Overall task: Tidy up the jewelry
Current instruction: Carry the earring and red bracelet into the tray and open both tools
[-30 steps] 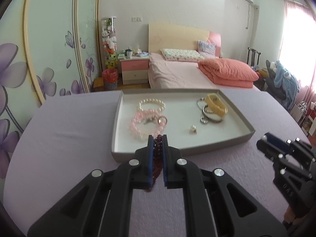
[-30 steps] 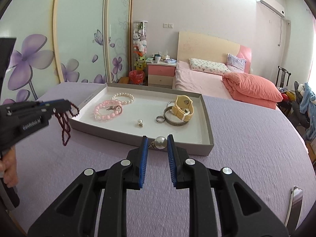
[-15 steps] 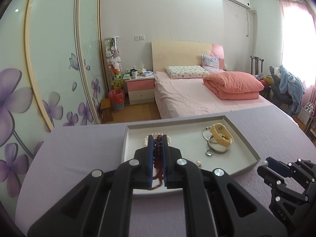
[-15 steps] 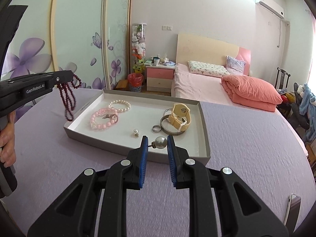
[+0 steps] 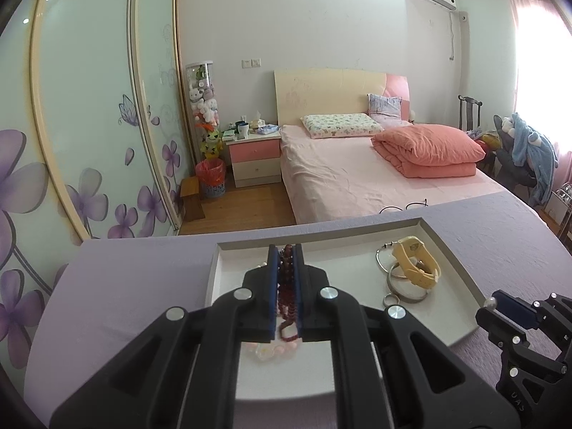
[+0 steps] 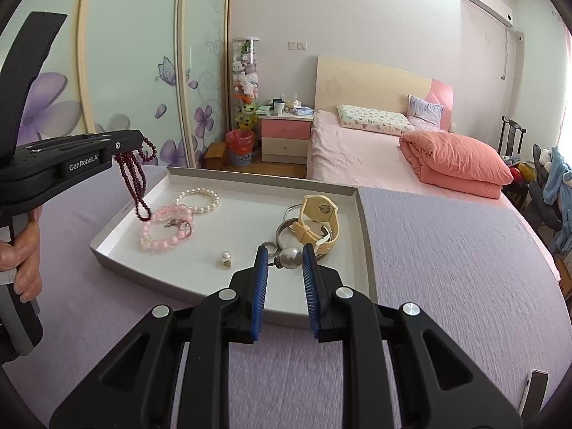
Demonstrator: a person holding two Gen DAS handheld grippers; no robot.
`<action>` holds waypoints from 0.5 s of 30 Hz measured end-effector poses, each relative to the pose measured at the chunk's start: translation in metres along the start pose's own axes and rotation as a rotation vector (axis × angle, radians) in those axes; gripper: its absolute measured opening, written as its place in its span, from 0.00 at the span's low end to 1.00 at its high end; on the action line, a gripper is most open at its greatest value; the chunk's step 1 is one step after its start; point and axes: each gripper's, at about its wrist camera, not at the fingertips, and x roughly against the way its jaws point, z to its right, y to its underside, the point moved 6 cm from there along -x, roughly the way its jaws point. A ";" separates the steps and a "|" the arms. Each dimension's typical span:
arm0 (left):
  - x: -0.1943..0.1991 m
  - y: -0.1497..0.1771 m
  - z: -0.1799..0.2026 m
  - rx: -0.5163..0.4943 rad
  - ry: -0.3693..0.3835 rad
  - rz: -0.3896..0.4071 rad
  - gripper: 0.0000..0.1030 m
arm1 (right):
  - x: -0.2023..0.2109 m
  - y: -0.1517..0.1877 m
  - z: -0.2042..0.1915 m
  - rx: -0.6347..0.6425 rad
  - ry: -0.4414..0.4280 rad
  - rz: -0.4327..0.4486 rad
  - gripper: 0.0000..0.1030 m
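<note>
Since a second ago I have lifted my left hand-held gripper (image 5: 286, 250) from the desk (image 6: 447, 250) in front of the tray (image 6: 364, 221) to above its near left corner, and my right hand-held gripper (image 6: 285, 254) has come forward to the tray's near rim. The left one is clamped tight on a dark red bead strand (image 6: 135, 178), whose loops hang free over the tray, just above the pink bead bracelet (image 6: 165, 230). The right one is closed partway on a large pearl earring (image 6: 290, 258), the pearl sitting between the blue pads. Lying in the tray are a white pearl bracelet (image 6: 197, 200) beside the pink one, a small pearl stud (image 6: 225, 258), and a yellow watch (image 6: 318, 221) resting on silver bangles (image 6: 284, 230)
</note>
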 end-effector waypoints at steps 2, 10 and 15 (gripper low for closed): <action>-0.009 0.001 0.000 0.002 -0.002 -0.010 0.08 | -0.005 0.000 0.001 -0.004 0.000 -0.006 0.20; -0.035 0.008 0.001 0.003 -0.013 -0.039 0.08 | -0.019 0.000 0.006 -0.013 -0.001 -0.019 0.20; -0.046 0.011 0.003 0.000 -0.021 -0.049 0.08 | -0.024 0.001 0.007 -0.017 -0.002 -0.027 0.20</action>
